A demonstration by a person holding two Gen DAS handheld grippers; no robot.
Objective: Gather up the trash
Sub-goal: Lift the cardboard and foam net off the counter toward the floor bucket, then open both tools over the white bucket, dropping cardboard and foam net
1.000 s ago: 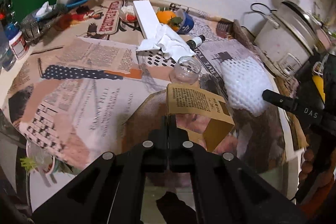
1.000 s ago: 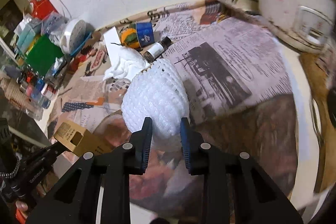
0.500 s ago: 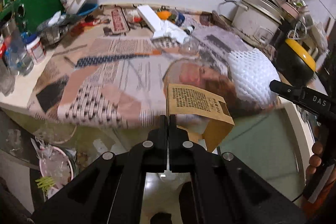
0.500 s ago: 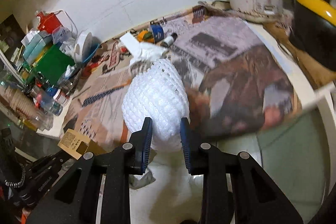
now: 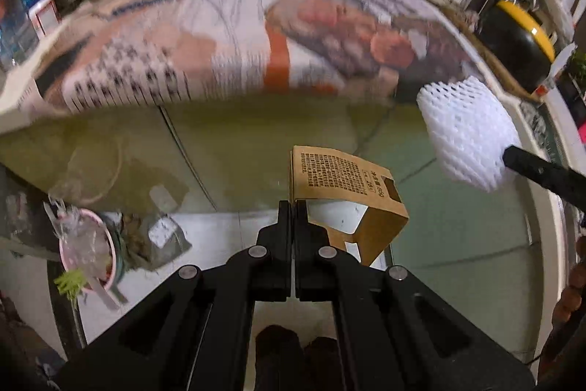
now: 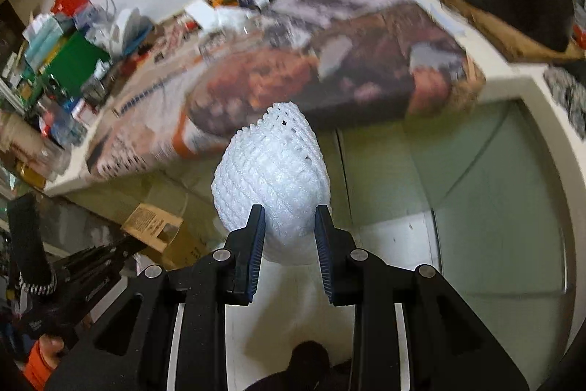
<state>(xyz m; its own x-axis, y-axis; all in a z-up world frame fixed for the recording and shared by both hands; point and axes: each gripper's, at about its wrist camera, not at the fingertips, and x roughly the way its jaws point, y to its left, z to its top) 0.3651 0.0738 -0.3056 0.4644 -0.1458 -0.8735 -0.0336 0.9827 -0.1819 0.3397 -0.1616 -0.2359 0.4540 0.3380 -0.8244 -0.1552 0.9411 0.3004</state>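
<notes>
We hold brown printed cardboard carton (image 5: 348, 193) by one thin edge, left gripper (image 5: 292, 207) jaws pressed together on it. Right gripper (image 6: 287, 226) jaws clamped on white foam mesh fruit sleeve (image 6: 273, 182). Both clear of newspaper-covered table (image 5: 190, 61), above floor. Pink lined bin (image 5: 88, 244) at 8 o'clock. Risk: carton pivots out of edge grip; springy sleeve squirms free mid-swing.

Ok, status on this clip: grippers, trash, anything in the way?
Left gripper shut on brown cardboard box. Right gripper shut on white foam fruit net. Both clear of the table edge, over floor; nothing blocking.
</notes>
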